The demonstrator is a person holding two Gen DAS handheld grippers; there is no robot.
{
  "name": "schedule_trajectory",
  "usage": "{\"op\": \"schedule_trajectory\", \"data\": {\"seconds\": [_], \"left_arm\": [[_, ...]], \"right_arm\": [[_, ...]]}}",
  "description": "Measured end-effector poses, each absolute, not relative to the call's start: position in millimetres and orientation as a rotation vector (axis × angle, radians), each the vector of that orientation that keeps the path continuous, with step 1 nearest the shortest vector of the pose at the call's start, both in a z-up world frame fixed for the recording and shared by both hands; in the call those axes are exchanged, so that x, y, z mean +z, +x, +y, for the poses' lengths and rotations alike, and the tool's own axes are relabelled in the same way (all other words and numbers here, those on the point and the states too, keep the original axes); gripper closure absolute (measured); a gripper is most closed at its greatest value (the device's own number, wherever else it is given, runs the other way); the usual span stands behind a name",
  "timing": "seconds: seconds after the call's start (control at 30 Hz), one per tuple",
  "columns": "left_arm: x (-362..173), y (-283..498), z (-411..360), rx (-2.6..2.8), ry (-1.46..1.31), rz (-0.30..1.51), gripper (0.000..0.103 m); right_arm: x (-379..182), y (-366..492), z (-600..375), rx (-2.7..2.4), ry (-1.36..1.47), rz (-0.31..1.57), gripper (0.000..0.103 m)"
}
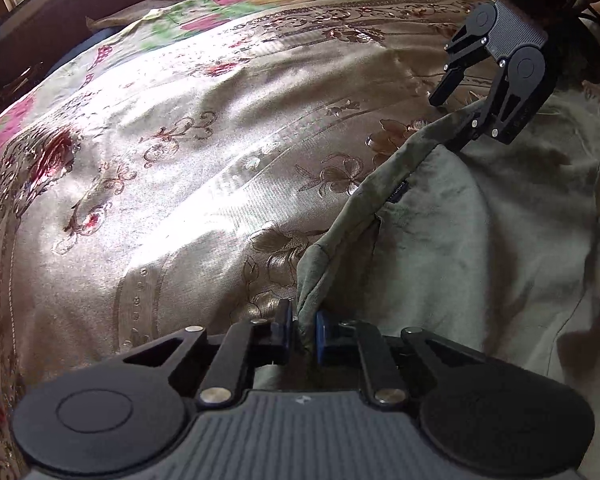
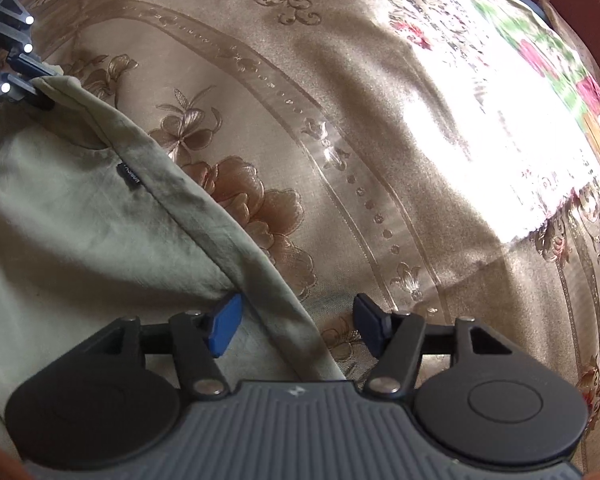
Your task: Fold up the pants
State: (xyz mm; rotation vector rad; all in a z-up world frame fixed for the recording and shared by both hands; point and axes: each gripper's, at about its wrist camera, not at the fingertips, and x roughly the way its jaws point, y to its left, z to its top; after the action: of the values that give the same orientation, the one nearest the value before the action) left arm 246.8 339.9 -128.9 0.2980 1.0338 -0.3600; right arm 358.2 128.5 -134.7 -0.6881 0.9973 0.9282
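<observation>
While the pants (image 1: 480,240) lay limp and light on the bedspread (image 1: 180,200), our left gripper (image 1: 303,330) pinched their hem; our right gripper (image 2: 296,326) gaped astride that edge, the sensible hold.

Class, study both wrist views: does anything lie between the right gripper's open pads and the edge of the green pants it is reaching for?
Nothing visible does. The right gripper is open with the pants edge already between its pads, only the bedspread underneath. The left gripper is shut on the same edge farther along.
</observation>
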Motion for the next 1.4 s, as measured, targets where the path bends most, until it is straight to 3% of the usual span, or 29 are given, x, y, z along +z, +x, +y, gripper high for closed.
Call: {"op": "schedule_trajectory", "data": {"seconds": [0.2, 0.23, 0.33, 0.5, 0.7, 0.93, 1.1, 1.4], "left_arm": [[-110.2, 234.8, 345.5, -0.376, 0.239, 0.998, 0.076], [-107.2, 233.0, 345.7, -0.373, 0.234, 0.992, 0.076], [-103.3, 228.9, 346.4, -0.364, 0.246, 0.990, 0.076], [-97.9, 225.4, 344.9, -0.328, 0.263, 0.970, 0.076], [-57.1, 212.8, 341.3, -0.310, 0.290, 0.879, 0.076], [-7.5, 138.5, 337.0, -0.280, 0.283, 0.769, 0.076], [-26.0, 75.9, 325.8, -0.269, 0.281, 0.811, 0.075], [-112.2, 8.9, 306.1, -0.231, 0.344, 0.958, 0.076]], "right_arm": [[-140.8, 337.7, 130.1, 0.985, -0.740, 0.983, 0.040], [-140.7, 338.3, 130.5, 0.985, -0.722, 0.986, 0.044], [-133.8, 340.9, 129.1, 0.969, -0.672, 1.020, 0.099], [-100.4, 329.6, 119.5, 0.896, -0.661, 0.974, 0.101], [-11.7, 299.9, 94.2, 0.809, -0.563, 0.844, 0.101], [49.1, 194.1, 63.3, 0.843, -0.513, 0.800, 0.101], [23.4, 118.3, 53.5, 0.880, -0.512, 0.903, 0.101], [-101.3, 51.0, 62.6, 0.879, -0.409, 1.215, 0.100]]}}
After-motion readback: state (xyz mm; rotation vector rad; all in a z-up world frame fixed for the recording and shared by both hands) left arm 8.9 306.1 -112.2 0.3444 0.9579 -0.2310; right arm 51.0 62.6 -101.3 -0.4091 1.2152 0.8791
